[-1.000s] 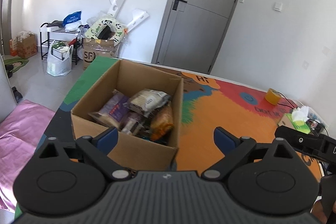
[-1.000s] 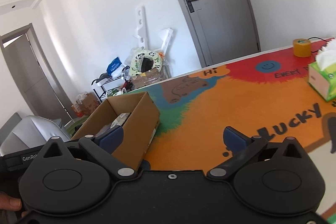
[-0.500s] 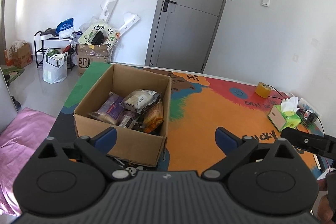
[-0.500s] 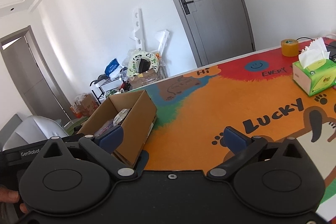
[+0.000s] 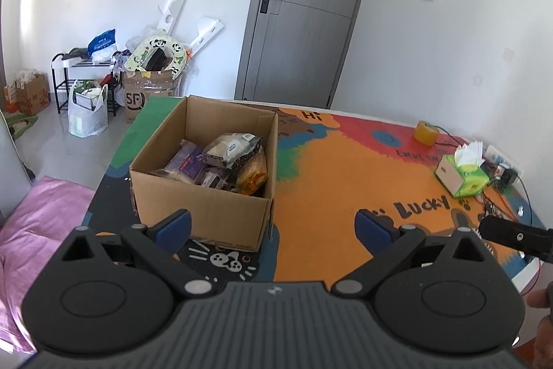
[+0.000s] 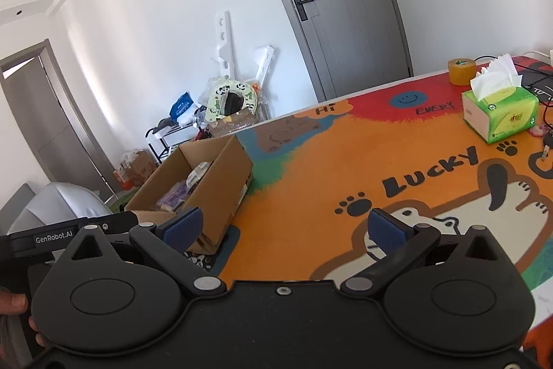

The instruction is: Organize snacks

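The cardboard box (image 5: 200, 199) walls hide the lower snack packets (image 5: 221, 161), whose labels are too small to read, the counter (image 6: 311, 196) runs off the right edge, and a thumb (image 6: 12, 301) is cut by the left edge.

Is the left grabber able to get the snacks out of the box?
Probably yes. The cardboard box is open-topped, the snacks lie uncovered, and the open left gripper has nothing between it and them.

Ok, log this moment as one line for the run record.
left gripper: open, empty | right gripper: open, empty | snacks: in cardboard box | tissue box: on mat
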